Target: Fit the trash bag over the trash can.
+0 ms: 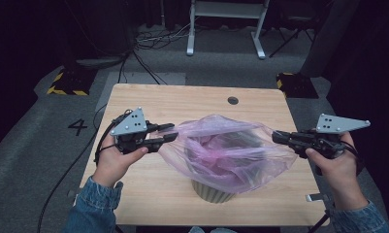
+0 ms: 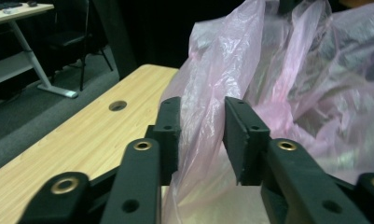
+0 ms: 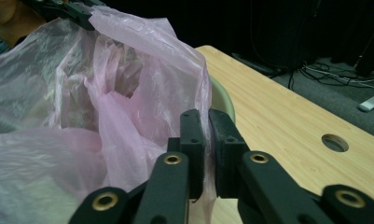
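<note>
A pale wooden bench (image 1: 148,179) with 1 round hole (image 1: 233,101) — behind it a white frame (image 1: 226,24), loose cables (image 1: 158,39) and 2 yellow-striped bases (image 1: 66,82).

Denim sleeves, black claws

Left claw (image 1: 169,132) and right claw (image 1: 276,136): matte black, brass rivets, grey three-cornered screw-dotted plates, trailing black cables; blue denim cuffs.

The table (image 1: 148,194) is lit evenly from above, while the surrounding room is left dark. Soft glare is seen on the plastic bag (image 1: 226,150). Near parts are slightly blurred in both gripper views.
</note>
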A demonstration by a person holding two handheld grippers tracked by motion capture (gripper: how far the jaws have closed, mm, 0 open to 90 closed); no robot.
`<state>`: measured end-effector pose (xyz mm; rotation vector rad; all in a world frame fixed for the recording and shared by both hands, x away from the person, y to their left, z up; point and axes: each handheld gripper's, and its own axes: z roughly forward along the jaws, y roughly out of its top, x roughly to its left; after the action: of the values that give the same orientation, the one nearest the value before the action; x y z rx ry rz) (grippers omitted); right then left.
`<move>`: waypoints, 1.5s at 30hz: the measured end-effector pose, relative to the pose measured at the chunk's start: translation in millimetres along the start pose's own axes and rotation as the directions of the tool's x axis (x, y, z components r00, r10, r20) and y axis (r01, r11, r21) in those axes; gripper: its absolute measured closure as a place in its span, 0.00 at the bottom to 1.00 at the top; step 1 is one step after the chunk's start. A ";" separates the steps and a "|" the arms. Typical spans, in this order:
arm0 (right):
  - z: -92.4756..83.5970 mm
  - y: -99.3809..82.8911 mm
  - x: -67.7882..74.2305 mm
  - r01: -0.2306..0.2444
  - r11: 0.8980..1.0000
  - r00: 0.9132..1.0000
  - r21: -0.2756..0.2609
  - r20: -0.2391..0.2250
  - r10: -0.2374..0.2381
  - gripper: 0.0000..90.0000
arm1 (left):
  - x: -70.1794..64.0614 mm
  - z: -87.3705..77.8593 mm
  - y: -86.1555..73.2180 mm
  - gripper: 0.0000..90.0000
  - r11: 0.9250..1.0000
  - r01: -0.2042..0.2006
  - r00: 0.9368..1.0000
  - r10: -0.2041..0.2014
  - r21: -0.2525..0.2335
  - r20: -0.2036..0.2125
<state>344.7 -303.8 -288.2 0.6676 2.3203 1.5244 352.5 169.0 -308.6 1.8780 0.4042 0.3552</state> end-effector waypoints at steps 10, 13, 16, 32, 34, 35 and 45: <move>31.6 0.4 -16.8 -0.028 1.000 1.000 0.011 0.001 0.028 1.00 | 26.7 24.8 -7.5 0.89 0.998 0.026 0.999 -0.024 0.049 -0.039; 48.0 -5.4 -25.5 -0.049 0.999 0.999 0.018 -0.013 0.049 1.00 | 33.1 37.4 -14.7 0.88 0.996 0.046 0.997 -0.041 0.077 -0.059; 64.6 -11.5 -33.3 -0.063 0.997 0.998 0.038 -0.008 0.064 0.99 | 37.9 48.7 -20.7 0.88 0.994 0.058 0.996 -0.051 0.096 -0.071; 94.3 -55.8 -64.0 -0.165 0.975 0.986 0.151 0.051 0.159 1.00 | 44.3 84.6 -63.8 0.99 0.961 0.164 0.986 -0.154 0.225 -0.060; 93.2 -65.3 -62.5 -0.177 0.969 0.984 0.175 0.048 0.171 1.00 | 41.6 87.5 -70.3 0.99 0.953 0.165 0.986 -0.157 0.253 -0.050; 92.2 -69.9 -62.1 -0.186 0.965 0.983 0.184 0.048 0.180 1.00 | 40.5 89.0 -73.7 0.99 0.950 0.172 0.985 -0.166 0.262 -0.045; 72.3 -111.7 -51.1 -0.254 0.949 0.965 0.186 -0.008 0.260 1.00 | 28.8 91.7 -97.3 1.00 0.928 0.165 0.984 -0.179 0.334 0.010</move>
<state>397.8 -311.3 -420.3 1.0368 2.5006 1.4417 407.7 135.4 -429.0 2.1543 0.6286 0.1345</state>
